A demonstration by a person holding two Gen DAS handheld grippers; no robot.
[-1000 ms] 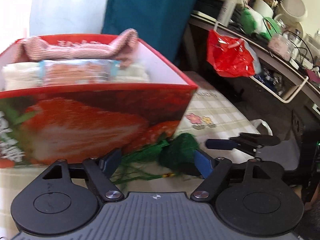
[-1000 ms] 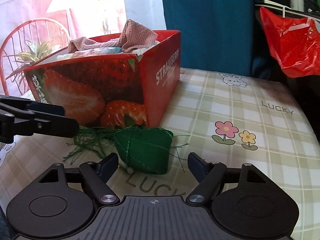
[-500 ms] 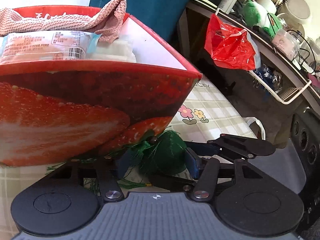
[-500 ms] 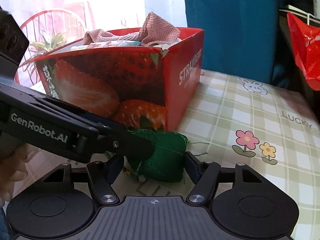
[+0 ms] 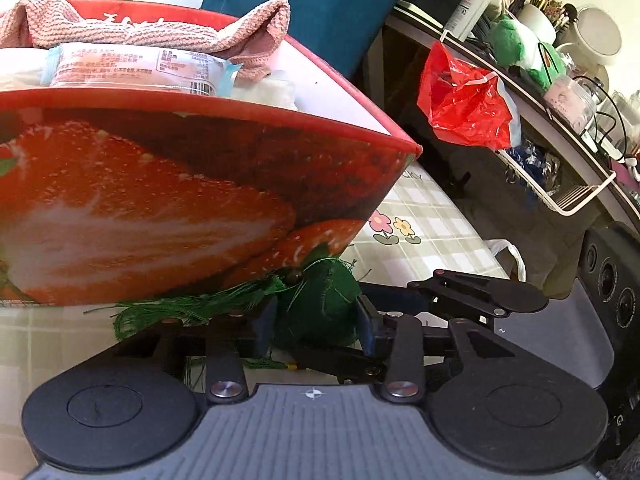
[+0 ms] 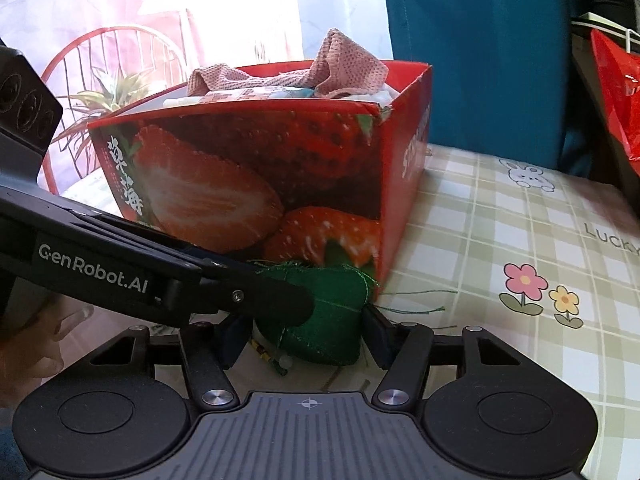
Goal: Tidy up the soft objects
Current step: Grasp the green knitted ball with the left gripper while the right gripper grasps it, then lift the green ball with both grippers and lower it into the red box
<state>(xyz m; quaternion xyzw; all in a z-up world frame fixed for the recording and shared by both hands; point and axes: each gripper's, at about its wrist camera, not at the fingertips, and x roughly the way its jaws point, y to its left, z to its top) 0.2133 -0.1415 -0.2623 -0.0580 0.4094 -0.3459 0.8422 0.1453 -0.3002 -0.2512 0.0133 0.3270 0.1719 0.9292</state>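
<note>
- the green pouch (image 5: 320, 312) lies on the checked tablecloth (image 6: 500, 240), against the foot of the strawberry box (image 6: 260, 184), its tassel (image 5: 192, 308) trailing out to the left.
- left gripper (image 5: 314, 318): jaws closing around the pouch's body, pads at its sides.
- right gripper (image 6: 304, 336): jaws closing too, pouch between them, the right pad just touching.
- it looks light, soft and stuffed; take it by the plump middle, since the tassel threads would likely slip or snag.

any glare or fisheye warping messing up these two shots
Right wrist view: the window behind the strawberry box is blown out white, while the green pouch stays sharp. Left wrist view: evenly lit, but the box rim bows and the shelf curves.
</note>
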